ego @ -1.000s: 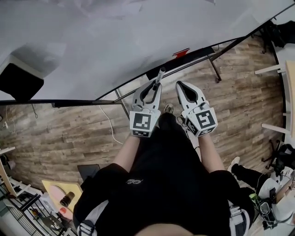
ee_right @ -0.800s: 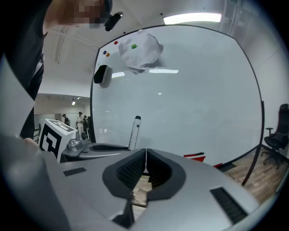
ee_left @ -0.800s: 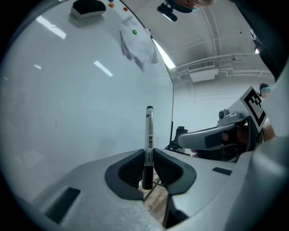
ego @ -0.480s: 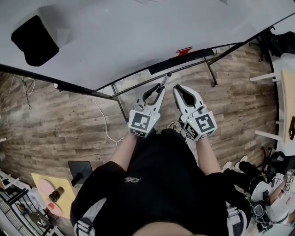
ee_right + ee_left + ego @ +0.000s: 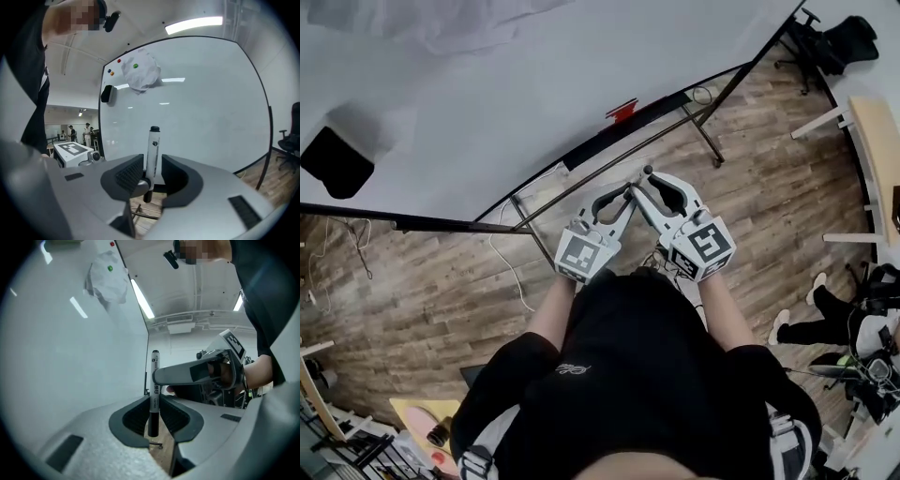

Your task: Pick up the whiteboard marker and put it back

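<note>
The whiteboard marker (image 5: 153,380), white with a black cap, stands upright in my left gripper (image 5: 153,414), which is shut on its lower part. In the head view both grippers meet in front of the body, the left gripper (image 5: 626,194) under the right gripper (image 5: 648,180), with the marker's tip (image 5: 645,172) just showing. In the right gripper view the marker (image 5: 152,150) stands between the jaws of my right gripper (image 5: 151,176), which are opening; a small gap shows on each side of it. The whiteboard (image 5: 534,84) lies just ahead.
The board's black ledge (image 5: 652,117) carries a red item (image 5: 622,110). A black eraser (image 5: 106,93) and a white cloth (image 5: 140,70) hang on the board. Its metal stand legs (image 5: 705,131) rest on the wood floor. An office chair (image 5: 825,37) and a desk (image 5: 877,141) are at the right.
The right gripper, shut and beside the left one before, has swung across in front of it, and its jaws now stand apart around the marker. Both hands have drifted towards the board.
</note>
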A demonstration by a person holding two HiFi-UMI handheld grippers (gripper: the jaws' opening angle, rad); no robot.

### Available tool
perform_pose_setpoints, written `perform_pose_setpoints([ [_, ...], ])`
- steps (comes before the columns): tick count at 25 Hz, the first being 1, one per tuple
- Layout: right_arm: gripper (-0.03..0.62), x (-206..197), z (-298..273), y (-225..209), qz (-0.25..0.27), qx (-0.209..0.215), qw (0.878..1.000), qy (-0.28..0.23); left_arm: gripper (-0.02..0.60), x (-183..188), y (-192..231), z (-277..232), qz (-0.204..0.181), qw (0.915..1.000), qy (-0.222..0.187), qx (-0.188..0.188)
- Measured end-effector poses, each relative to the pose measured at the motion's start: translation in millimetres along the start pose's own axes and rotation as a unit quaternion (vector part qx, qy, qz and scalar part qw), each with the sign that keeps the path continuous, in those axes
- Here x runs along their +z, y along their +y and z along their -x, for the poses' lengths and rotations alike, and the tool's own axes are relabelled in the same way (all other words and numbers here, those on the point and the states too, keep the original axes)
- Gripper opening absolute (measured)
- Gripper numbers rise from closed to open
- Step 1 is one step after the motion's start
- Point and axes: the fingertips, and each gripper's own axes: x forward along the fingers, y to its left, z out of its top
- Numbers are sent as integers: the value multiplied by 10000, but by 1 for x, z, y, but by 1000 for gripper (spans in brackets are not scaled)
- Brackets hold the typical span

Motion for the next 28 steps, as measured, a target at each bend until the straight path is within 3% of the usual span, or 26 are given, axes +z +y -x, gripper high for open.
perform_pose_setpoints([
  [9,60,-16,52,-41,-267,-534,9982,-39,66,-10,-52,-47,-305,9984,291,-376],
  [14,59,-23,76,-59,-330,-730,9967,-120,66,-14,-74,-67,-136,9980,329,-519],
  [17,57,-30,93,-77,-134,-1191,9928,19,66,-18,-87,-78,-109,9976,405,-558],
  [20,57,-38,118,-102,63,-1686,9855,199,66,-25,-96,-90,-44,9972,553,-505],
  [28,57,-49,166,-138,-64,-1828,9830,153,20,-34,-107,-131,-8,9971,764,14],
])
